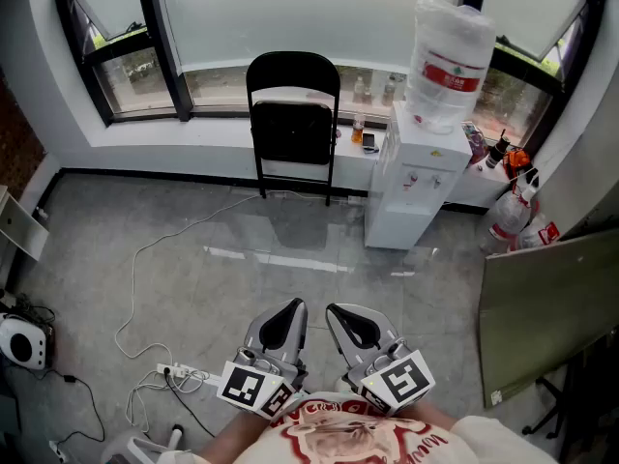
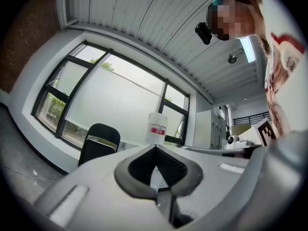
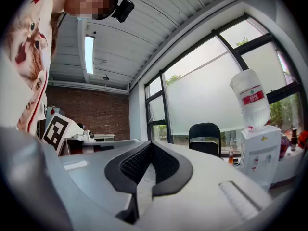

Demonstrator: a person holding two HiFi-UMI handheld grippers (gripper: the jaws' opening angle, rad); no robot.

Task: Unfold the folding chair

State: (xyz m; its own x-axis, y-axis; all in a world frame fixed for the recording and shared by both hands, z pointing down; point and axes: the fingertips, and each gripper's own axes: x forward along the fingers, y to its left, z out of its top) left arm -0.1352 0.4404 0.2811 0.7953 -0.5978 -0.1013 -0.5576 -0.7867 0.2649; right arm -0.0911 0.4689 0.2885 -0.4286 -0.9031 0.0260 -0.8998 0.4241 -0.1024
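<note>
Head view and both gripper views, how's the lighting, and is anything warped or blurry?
Head view: daylight through the frosted window backlights the folding chair and leaves pale glare streaks on the floor. Left gripper view: strong fisheye bending and black corners, with the left gripper close and soft. Right gripper view: the same bending, the ceiling strip light glowing bright, the water dispenser leaning.

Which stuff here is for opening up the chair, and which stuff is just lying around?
For the job: folding chair, left tongs, right tongs.

Just lying about: water dispenser, power strip, white cable, leaning board.
</note>
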